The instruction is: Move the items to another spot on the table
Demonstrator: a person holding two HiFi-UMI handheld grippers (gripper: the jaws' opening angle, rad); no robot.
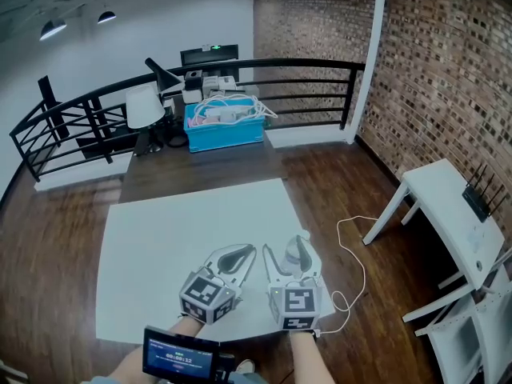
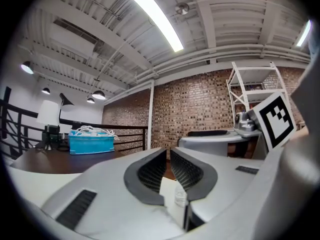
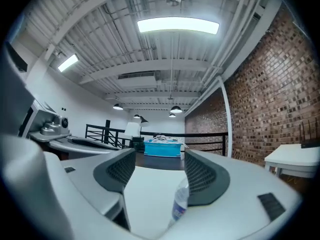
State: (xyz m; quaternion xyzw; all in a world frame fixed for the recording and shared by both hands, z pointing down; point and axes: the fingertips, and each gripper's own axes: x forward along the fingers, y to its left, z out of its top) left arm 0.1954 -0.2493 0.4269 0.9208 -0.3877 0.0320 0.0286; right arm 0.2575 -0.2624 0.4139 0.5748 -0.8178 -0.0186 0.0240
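Observation:
A small clear plastic bottle point(image 1: 297, 256) with a blue label stands near the front right of the white table point(image 1: 176, 238). My right gripper point(image 1: 288, 250) is around it and open. In the right gripper view the bottle point(image 3: 179, 206) sits against the right pad point(image 3: 202, 176), and a wide gap separates it from the left pad point(image 3: 117, 171). My left gripper point(image 1: 249, 251) rests just left of it on the table, its jaw tips together and nothing held. In the left gripper view a bit of the bottle point(image 2: 180, 198) shows low between the jaws of my left gripper point(image 2: 169, 156).
A blue crate point(image 1: 226, 122) of white cables and a white lamp point(image 1: 145, 106) stand on a dark table by the black railing point(image 1: 304, 66). A white side table point(image 1: 452, 210) is at the right. A white cable point(image 1: 352, 250) loops on the wooden floor.

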